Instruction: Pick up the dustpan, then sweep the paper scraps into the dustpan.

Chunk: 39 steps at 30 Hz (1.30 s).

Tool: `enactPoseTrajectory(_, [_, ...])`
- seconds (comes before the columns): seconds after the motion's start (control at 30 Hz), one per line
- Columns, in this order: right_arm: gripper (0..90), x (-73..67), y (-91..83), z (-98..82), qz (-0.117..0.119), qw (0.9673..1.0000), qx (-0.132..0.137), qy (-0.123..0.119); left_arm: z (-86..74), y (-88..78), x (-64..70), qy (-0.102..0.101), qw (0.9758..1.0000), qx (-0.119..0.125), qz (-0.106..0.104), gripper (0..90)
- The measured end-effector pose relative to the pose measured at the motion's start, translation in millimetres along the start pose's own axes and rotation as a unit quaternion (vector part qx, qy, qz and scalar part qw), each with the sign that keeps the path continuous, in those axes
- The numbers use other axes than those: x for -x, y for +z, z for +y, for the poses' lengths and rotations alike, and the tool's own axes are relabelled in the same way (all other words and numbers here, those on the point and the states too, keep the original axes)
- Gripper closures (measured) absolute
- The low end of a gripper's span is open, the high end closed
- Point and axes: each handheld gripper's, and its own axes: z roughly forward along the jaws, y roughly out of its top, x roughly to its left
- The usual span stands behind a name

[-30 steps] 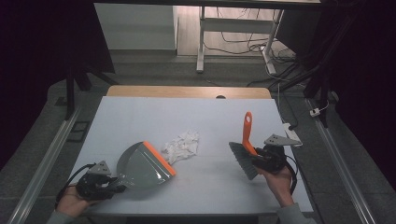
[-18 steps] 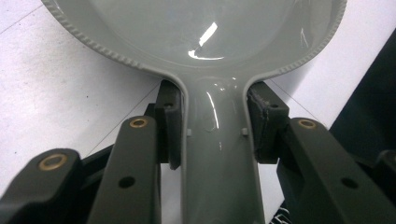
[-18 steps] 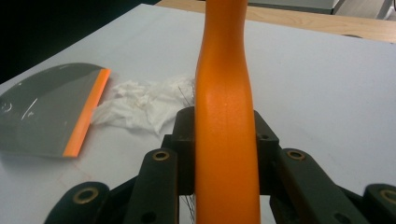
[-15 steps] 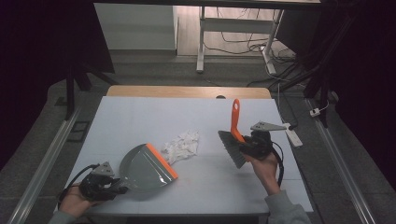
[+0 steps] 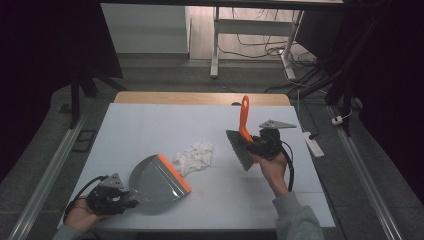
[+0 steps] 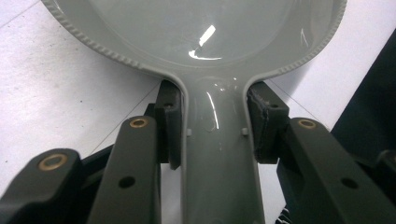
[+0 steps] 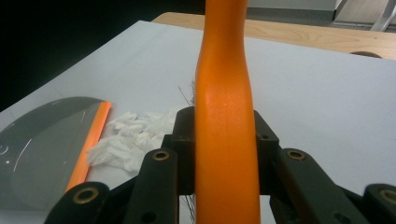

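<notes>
A pale grey table top (image 5: 150, 125) with a wooden far edge stands in a dim room; behind it are a white desk frame (image 5: 216, 40) and loose cables (image 5: 260, 35) on the floor. The left gripper (image 5: 122, 200) clamps the handle of a grey dustpan (image 5: 157, 180), orange lip beside crumpled white paper (image 5: 196, 156). The right gripper (image 5: 254, 145) grasps a hand brush (image 5: 242, 137) by its orange handle, raised above the table.

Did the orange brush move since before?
Yes. The orange-handled grey-bristled brush, clamped in the right gripper, went left, closer to the crumpled white paper.
</notes>
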Motion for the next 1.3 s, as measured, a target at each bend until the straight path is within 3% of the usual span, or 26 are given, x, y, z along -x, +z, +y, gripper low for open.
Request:
enactPoseTrajectory(0.47, [70.1, -3.3, 39.7, 14.8, -0.007, 0.9999, -0.015, 0.001, -0.1, 2.4, -1.4, -0.001, 1.0000, -0.002, -0.003, 61.8])
enactPoseTrajectory(1.3, [70.1, -17.9, 90.1, 22.2, -0.022, 0.9982, -0.053, -0.019, 1.7, 5.2, -1.9, -0.002, 1.0000, 0.000, -0.006, 61.8])
